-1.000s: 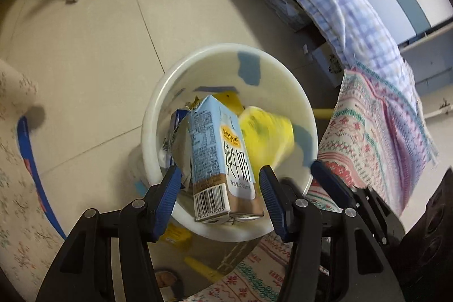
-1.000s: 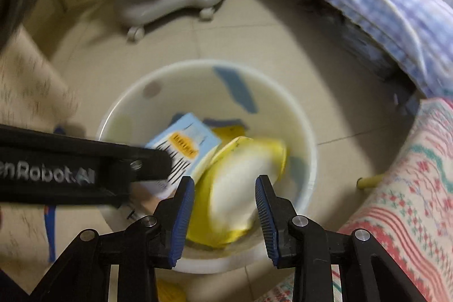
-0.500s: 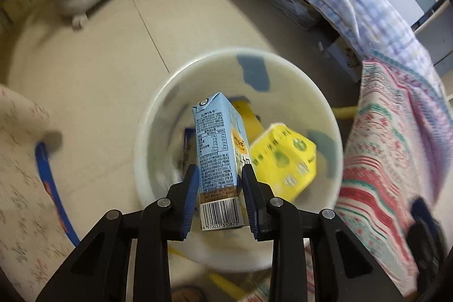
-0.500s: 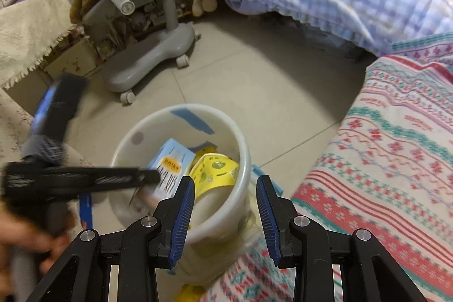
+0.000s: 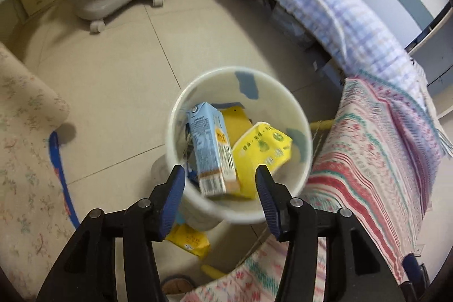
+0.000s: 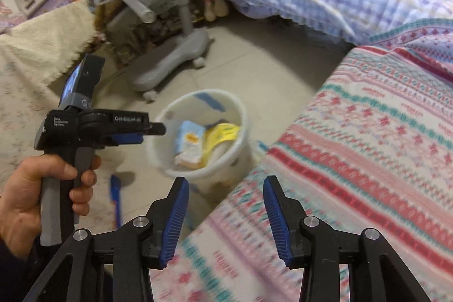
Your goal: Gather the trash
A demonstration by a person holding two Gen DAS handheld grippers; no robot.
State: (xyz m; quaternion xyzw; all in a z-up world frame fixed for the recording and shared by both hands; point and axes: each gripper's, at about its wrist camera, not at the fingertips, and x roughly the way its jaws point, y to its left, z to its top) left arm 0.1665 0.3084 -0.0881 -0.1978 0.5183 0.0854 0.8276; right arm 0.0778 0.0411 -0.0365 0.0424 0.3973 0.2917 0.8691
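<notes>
Now both grippers empty, left gripper [image 5: 220, 190], right gripper [image 6: 225, 205], blue carton [image 5: 211, 149] in white bin [image 5: 286, 205]

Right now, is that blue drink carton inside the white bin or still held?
Inside. The blue carton leans in the white bin beside a yellow packet; the left gripper is open above it.

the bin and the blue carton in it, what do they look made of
Bin: probably plastic, off-white and smooth, with a thin, evenly rounded rim and a faint sheen.
Blue carton: likely coated paperboard, with sharp folded edges, glossy printed faces and a barcode near its lower end.
</notes>
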